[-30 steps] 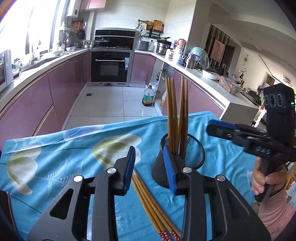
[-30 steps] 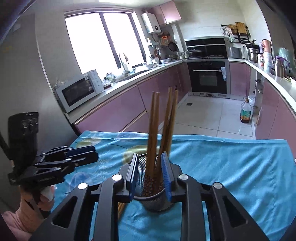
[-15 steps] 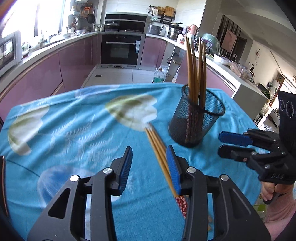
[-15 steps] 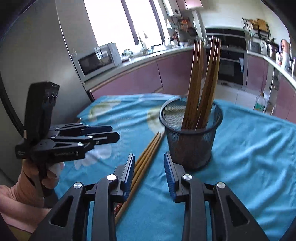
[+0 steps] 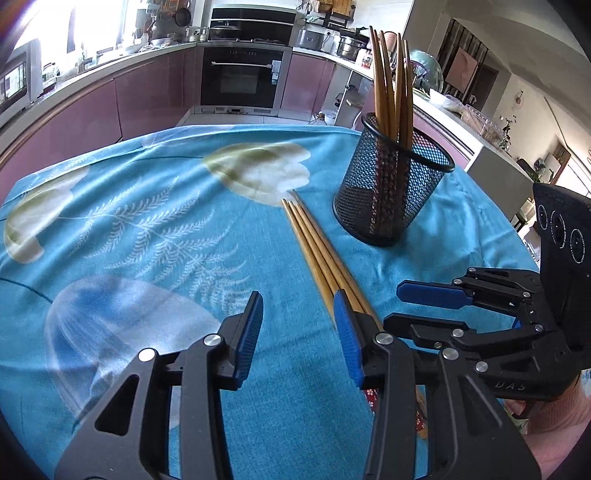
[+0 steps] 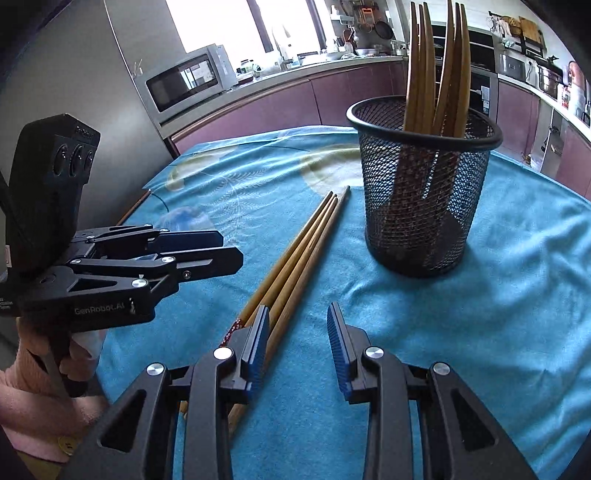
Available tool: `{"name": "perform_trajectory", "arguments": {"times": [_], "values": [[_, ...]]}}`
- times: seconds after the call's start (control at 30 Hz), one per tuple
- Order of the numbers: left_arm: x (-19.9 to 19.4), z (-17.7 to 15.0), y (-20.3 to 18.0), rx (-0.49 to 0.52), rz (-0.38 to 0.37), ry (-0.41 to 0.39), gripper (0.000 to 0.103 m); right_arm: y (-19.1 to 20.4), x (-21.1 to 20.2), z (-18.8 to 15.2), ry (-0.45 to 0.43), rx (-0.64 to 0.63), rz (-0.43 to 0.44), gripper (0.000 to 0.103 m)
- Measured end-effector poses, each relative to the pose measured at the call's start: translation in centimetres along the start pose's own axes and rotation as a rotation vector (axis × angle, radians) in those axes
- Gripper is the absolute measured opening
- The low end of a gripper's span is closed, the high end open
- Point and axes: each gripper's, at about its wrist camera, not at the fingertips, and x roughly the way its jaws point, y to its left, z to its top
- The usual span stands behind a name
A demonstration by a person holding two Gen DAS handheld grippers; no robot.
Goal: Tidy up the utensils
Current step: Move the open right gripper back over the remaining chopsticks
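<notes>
Under left gripper (image 5: 297, 325), chopsticks (image 5: 317, 251) ends hidden

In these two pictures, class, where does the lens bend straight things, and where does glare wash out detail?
Left wrist view: the counter edge curves, and the window corner is blown out. Right wrist view: the chopsticks in the mesh holder bow outward, and the window is white.

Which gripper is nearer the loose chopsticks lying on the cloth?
Too close to call. The left gripper has its right finger over the chopsticks; the right gripper has its left finger over them. Both are open and empty.
</notes>
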Motion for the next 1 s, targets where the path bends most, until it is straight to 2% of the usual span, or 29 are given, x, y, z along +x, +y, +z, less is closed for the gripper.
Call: {"name": "perform_trajectory", "arguments": {"times": [0.6,1.0], "values": [[0.6,-0.9,-0.6,0.023,0.004,0.021,0.041,0.8,0.9,-0.4,0.023,-0.041,-0.091,0.032],[2.1,-0.6,-1.5,0.059,0.028,0.044,0.042,0.2,0.5,-0.5,0.020,-0.020,-0.092,0.034]]}}
